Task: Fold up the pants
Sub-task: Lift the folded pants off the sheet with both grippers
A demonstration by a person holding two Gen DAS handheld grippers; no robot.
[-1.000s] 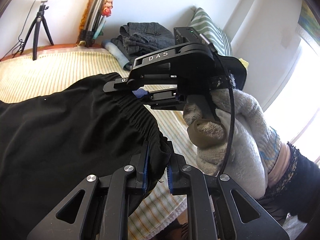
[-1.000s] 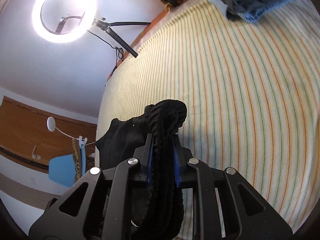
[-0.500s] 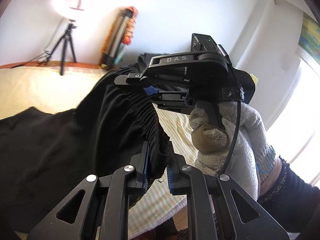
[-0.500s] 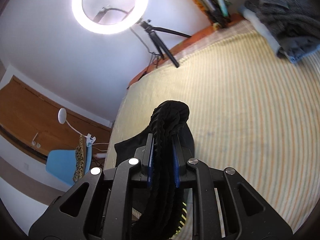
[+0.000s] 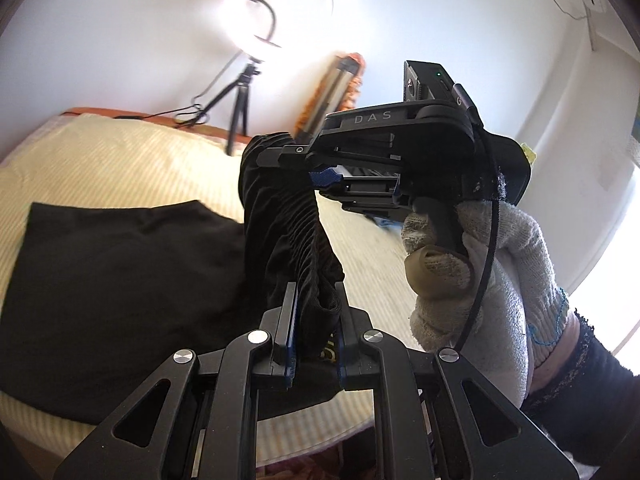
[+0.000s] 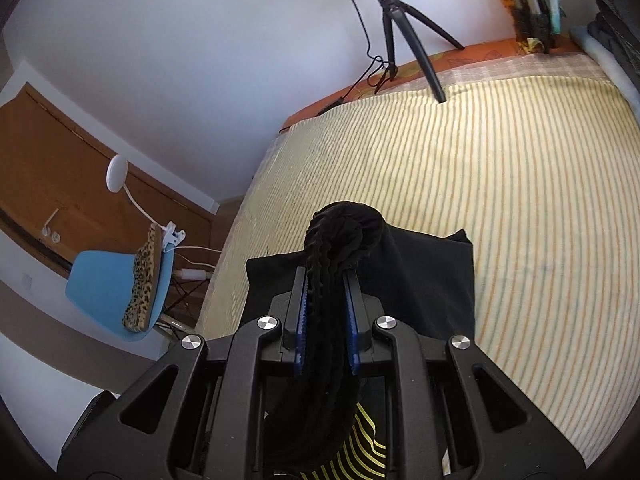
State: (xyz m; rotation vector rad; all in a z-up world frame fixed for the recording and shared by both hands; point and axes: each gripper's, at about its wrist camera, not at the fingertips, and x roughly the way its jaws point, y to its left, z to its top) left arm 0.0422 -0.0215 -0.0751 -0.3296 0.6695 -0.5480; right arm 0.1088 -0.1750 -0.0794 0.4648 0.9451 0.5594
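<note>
Black pants [image 5: 120, 272] lie across the striped bed sheet [image 5: 120, 164], their elastic waistband lifted off it. My left gripper [image 5: 316, 300] is shut on one end of the gathered waistband [image 5: 304, 224]. In the left wrist view the right gripper [image 5: 316, 172], held by a gloved hand [image 5: 480, 280], pinches the other end higher up. In the right wrist view that gripper [image 6: 326, 280] is shut on the bunched waistband [image 6: 340, 232], with the pants legs [image 6: 424, 276] spread flat on the sheet [image 6: 520, 200] beneath.
A ring light on a tripod [image 5: 276, 8] stands at the bed's far edge, its tripod legs [image 6: 404, 20] on the mattress. Folded dark clothes [image 6: 616, 28] are stacked at the far right. A blue chair [image 6: 116, 284] sits beside the bed on the left.
Both grippers have carried the waistband up and over toward the pants legs; the black fabric now lies doubled and covers less of the sheet. The views swung toward the ring light.
</note>
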